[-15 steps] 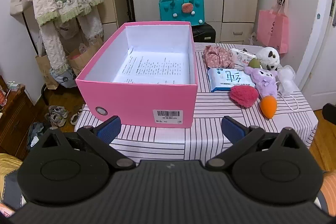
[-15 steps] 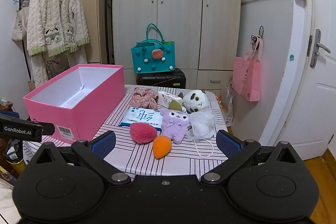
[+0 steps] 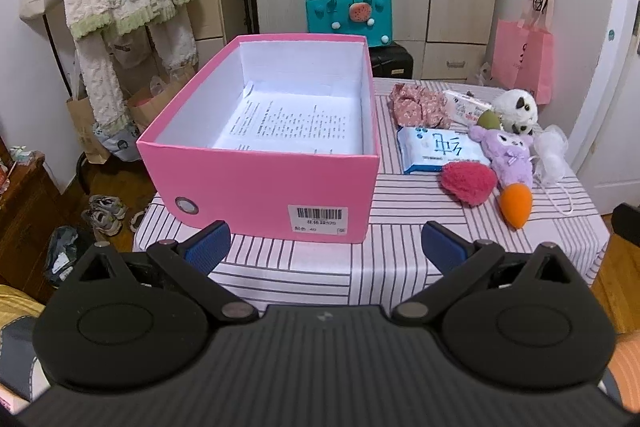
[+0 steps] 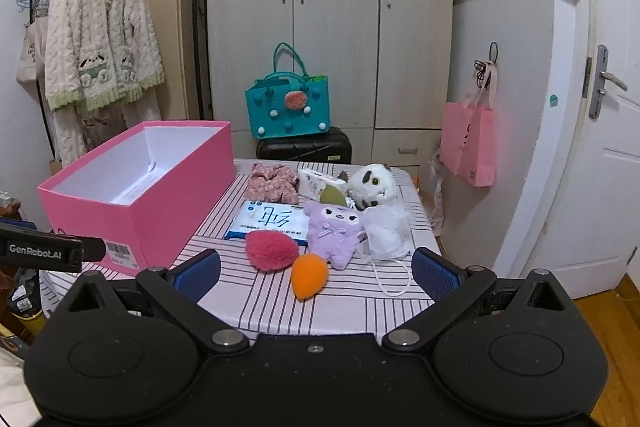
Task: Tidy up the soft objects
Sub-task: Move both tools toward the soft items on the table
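An open pink box (image 3: 260, 187) (image 4: 160, 203) with printed paper in its bottom stands on the left of the striped table (image 3: 400, 267). To its right lie soft things: a red fluffy puff (image 4: 271, 250) (image 3: 468, 183), an orange teardrop sponge (image 4: 308, 275) (image 3: 516, 203), a purple plush (image 4: 334, 231) (image 3: 508, 155), a white plush (image 4: 374, 185), a pink floral cloth (image 4: 272, 183) and a white mask (image 4: 386, 227). My left gripper (image 3: 326, 245) hangs open before the box's front wall. My right gripper (image 4: 316, 273) is open, short of the sponge, holding nothing.
A blue-white wipes pack (image 4: 272, 221) and a small tissue pack (image 4: 316, 183) lie among the toys. Behind the table stand a black suitcase (image 4: 304, 149) with a teal bag (image 4: 288, 111), wardrobes, a hanging robe (image 4: 100, 47) and a pink bag (image 4: 470, 143). Shoes (image 3: 104, 213) lie on the floor at left.
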A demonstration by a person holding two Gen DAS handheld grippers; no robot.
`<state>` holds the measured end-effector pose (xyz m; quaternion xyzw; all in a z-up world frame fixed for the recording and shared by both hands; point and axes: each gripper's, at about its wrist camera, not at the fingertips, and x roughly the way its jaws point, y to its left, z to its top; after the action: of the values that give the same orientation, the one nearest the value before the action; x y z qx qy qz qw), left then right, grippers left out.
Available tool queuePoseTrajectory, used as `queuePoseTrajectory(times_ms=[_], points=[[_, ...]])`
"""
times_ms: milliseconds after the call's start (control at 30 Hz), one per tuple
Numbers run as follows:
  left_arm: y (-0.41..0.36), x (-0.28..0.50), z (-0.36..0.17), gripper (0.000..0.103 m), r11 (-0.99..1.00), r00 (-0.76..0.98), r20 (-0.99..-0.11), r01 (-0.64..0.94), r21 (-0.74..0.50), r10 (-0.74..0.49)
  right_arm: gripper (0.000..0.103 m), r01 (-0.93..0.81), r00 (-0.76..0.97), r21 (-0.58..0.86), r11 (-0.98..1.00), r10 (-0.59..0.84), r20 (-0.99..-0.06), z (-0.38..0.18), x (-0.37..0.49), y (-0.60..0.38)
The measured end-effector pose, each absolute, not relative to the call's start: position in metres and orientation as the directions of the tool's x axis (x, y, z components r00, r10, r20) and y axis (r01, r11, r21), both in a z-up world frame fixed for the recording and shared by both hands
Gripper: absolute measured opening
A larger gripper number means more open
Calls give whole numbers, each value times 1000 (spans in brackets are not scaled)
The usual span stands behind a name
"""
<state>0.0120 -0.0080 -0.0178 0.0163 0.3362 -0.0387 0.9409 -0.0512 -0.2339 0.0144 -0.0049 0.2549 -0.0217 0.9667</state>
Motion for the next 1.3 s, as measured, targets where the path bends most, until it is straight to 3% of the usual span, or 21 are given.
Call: queuePoseTrajectory(times_ms=[333,633,1067,1300], points=[[1,12,-13,101,999,797,-604,34,37,-5,103,51,885,45,998,-24,-465,13,-49,-245],[-2,8,-15,101,998,802,-596,60,23,-35,103,-16,912,0,1000,14,-410,9,-53,-235],[-13,3,-19,103,995,825,-565,74,71,-21,103,-6,908,4,1000,7,-420,3,-51,-240],[-13,7,-14,103,988,811,-579,147,53,-90,103,-85,903,10,996,82,-421,1,-50,-255]])
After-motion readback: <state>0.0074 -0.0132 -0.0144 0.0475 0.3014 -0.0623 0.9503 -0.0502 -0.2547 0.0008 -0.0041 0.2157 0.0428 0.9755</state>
